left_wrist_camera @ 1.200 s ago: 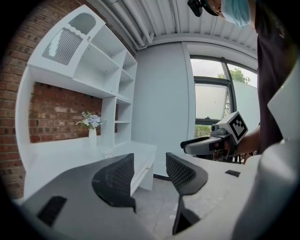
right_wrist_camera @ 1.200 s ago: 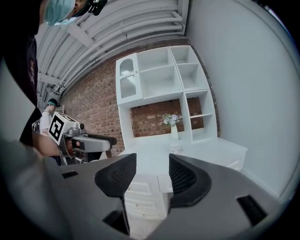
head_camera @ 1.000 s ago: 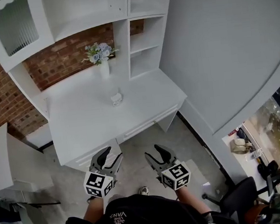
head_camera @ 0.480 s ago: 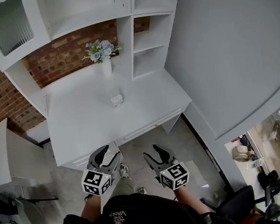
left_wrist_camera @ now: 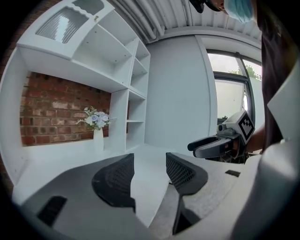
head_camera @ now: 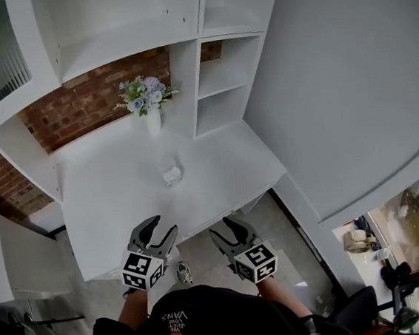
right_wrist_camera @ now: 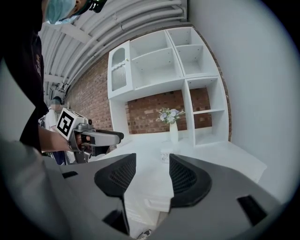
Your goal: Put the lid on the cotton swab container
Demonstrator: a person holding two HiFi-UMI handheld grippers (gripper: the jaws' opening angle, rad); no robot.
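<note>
1. The task is sitting at its very start, the approach, and nothing is being gripped yet.
2. The left gripper [head_camera: 161,227] is hanging released, its jaws apart with only desk and floor showing between them. The right gripper [head_camera: 224,225] is gaping empty likewise.
3. The cotton swab container [head_camera: 172,176] is resting mid-way across the white desk [head_camera: 109,203], in front of the flower vase [head_camera: 148,111] and well apart from both grippers. Its lid is too small to make out.
4. The next move is probably calling for a reach over the desk edge — locating the lid first, then closing on it.
</note>
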